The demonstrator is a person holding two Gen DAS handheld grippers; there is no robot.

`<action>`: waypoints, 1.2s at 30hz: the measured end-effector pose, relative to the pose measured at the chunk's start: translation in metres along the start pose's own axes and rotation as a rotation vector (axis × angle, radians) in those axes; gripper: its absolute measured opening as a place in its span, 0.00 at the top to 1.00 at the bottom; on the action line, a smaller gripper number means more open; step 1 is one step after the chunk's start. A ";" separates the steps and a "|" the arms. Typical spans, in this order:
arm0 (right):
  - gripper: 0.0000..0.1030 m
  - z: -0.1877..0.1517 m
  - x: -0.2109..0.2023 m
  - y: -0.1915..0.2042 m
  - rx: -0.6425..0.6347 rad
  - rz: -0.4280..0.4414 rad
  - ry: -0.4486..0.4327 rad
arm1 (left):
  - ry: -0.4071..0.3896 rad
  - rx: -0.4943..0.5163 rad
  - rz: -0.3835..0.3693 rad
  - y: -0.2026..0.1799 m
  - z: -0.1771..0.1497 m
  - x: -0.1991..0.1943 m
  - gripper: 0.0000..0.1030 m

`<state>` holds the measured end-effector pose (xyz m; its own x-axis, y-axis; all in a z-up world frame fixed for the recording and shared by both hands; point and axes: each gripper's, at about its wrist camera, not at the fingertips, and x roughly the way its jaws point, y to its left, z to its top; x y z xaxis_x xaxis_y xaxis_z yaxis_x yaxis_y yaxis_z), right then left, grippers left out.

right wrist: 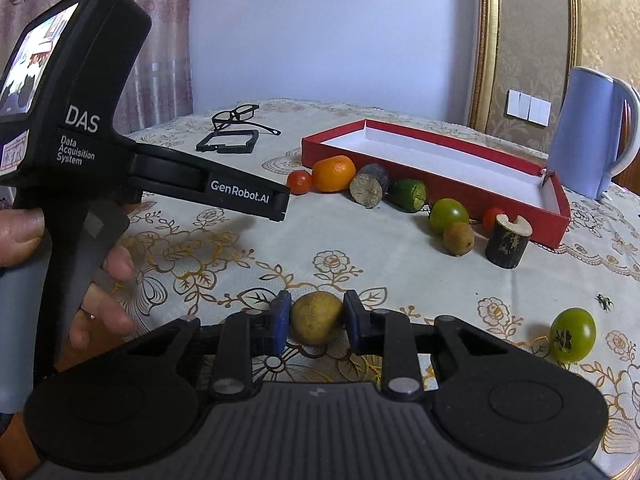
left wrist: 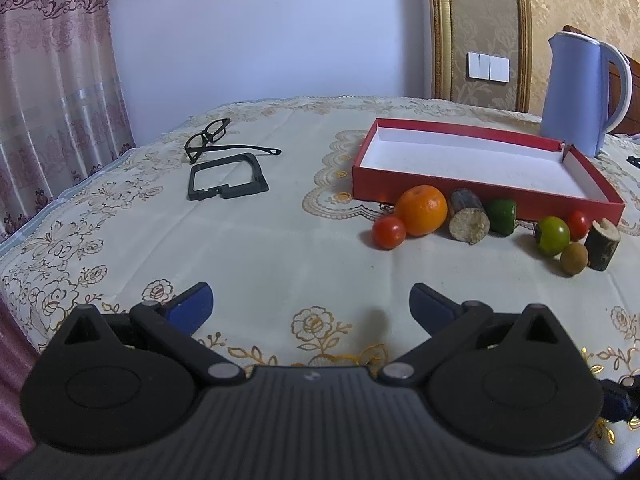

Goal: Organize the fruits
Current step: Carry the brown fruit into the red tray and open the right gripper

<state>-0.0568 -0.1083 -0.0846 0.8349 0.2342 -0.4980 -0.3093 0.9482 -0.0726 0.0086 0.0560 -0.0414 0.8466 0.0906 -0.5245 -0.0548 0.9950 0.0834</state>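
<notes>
— Yellowish, matte and rounded, the small fruit (right wrist: 315, 318) sits between the right gripper's (right wrist: 315, 320) blue pads (right wrist: 280, 320), both touching its sides, low over the embroidered tablecloth (right wrist: 360, 248).

— And the left gripper (left wrist: 311, 308)?

— Spread wide, holding nothing. Smooth tomatoes, an orange (left wrist: 421, 210) and cut stubs lie beside the red cardboard tray (left wrist: 480, 190).

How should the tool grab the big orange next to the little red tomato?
Take the orange across its round middle, coming down from above. The red tomato touches one side, a cut log piece crowds the other, and the red box stands behind, so set the fingers front and back.
</notes>
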 end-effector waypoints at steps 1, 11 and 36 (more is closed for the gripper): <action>0.74 0.000 0.000 -0.001 0.001 -0.002 0.001 | 0.001 0.001 -0.002 0.000 0.000 0.001 0.00; 0.74 0.013 -0.003 -0.021 0.020 -0.059 -0.032 | 0.002 0.027 -0.040 -0.012 0.002 0.009 0.00; 0.73 0.110 0.132 -0.191 0.211 -0.279 0.141 | 0.066 0.023 -0.159 -0.029 0.010 0.048 0.00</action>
<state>0.1627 -0.2344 -0.0411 0.7985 -0.0569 -0.5993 0.0338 0.9982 -0.0498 0.0559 0.0311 -0.0608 0.8069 -0.0643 -0.5871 0.0896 0.9959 0.0142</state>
